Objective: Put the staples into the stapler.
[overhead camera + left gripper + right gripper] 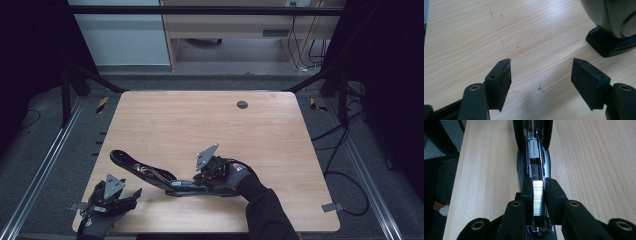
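A black stapler (150, 172) lies swung open on the wooden table (210, 125), its lid stretched toward the upper left. In the right gripper view its bare magazine channel (534, 152) runs away from me. My right gripper (539, 186) is shut on a silver strip of staples (538, 197), held lengthwise just over the rear of that channel. The same gripper (210, 175) sits at the stapler's rear end in the high view, held by a gloved hand. My left gripper (541, 72) stands open over bare wood with nothing between its pads. It rests near the front left corner (125, 196), and the stapler's rounded end (614, 22) shows ahead of it to the right.
A small dark round cap (242, 104) is set into the table near the far edge. Cables (345, 145) trail over the floor on the right, and metal rails (45, 160) run along both sides of the table.
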